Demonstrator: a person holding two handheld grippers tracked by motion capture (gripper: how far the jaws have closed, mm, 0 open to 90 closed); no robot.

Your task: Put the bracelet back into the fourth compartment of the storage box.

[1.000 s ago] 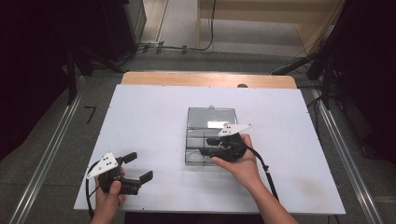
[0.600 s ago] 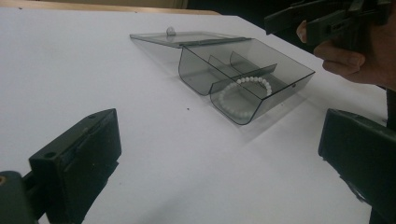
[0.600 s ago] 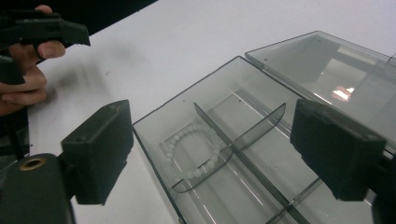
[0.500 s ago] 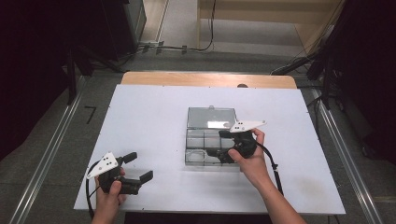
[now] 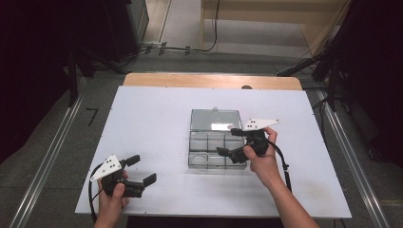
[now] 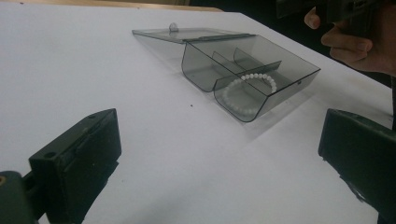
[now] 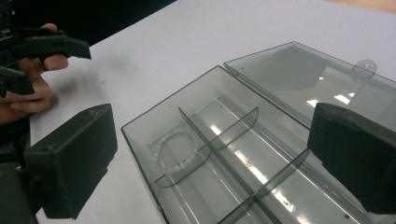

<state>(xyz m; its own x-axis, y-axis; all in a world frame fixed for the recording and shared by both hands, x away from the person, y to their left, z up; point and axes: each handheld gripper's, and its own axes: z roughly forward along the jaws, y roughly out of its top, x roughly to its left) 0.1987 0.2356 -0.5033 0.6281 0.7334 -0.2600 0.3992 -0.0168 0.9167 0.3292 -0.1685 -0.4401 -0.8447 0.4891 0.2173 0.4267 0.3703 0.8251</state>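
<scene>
White table (image 5: 157,123) (wooden far edge) on grey floor (image 5: 52,142), dark surroundings

The table (image 5: 157,123) is plain white, with a strip of light wood along its far edge. Near the middle sits a smoke-grey, see-through box (image 5: 216,142) — its dividers and its open lid (image 5: 215,119) carry the same grey tint. In the compartment at its near left corner lies a bracelet (image 6: 249,90) of white beads. Both the left gripper (image 5: 139,171) and the right gripper (image 5: 227,141) are black — each topped by a pale grey plate with small dark dots.
</scene>
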